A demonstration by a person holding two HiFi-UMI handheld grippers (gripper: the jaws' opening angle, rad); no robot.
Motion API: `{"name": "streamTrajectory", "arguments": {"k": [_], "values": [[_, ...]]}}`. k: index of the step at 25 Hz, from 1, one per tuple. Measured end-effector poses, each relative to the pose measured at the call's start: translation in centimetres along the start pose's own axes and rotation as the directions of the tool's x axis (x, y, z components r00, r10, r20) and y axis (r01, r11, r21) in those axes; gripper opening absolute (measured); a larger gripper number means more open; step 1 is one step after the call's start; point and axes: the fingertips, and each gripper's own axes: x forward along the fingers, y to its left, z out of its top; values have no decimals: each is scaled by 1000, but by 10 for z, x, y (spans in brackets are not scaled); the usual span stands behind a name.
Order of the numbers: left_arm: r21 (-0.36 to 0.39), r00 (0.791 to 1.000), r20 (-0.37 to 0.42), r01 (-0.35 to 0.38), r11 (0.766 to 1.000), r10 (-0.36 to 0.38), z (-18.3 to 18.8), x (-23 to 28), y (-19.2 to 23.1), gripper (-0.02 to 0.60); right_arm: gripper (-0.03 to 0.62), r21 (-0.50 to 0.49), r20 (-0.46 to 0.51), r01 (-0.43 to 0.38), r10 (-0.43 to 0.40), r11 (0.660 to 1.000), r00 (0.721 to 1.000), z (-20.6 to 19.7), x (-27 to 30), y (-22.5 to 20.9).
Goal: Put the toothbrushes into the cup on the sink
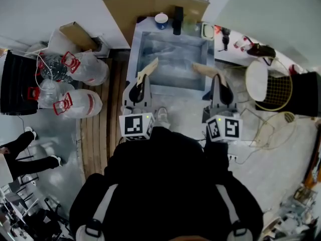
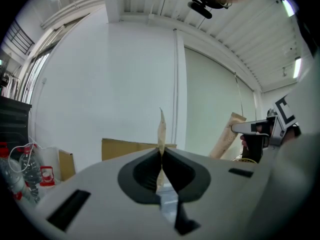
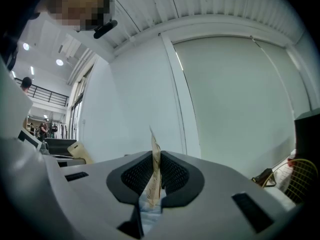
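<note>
Gripping, left gripper (image 2: 161,159): jaws pinched onto left toothbrush (image 2: 161,130), wrapper hiding the brush
Right gripper (image 3: 156,170): jaws pinched onto right toothbrush (image 3: 155,151), lower end hidden
Cup (image 1: 161,20): back rim of sink (image 1: 134,54), inside unreadable

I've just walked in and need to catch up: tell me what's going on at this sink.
A person stands facing the sink with a gripper in each hand. The left gripper is shut on a flat tan packet, probably a wrapped toothbrush, and the right gripper is shut on a similar packet. Both packets are held out toward the basin. The cup stands on the sink's far rim, and neither packet has reached it yet.
</note>
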Motion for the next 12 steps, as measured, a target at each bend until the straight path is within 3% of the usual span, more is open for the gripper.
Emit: {"name": "streamTrajectory", "arguments": {"k": [12], "values": [[51,999,-32,16,999,-15,3,63,7,8,40,11,17,10,-10,1000,1000,8,46,-20]]}}
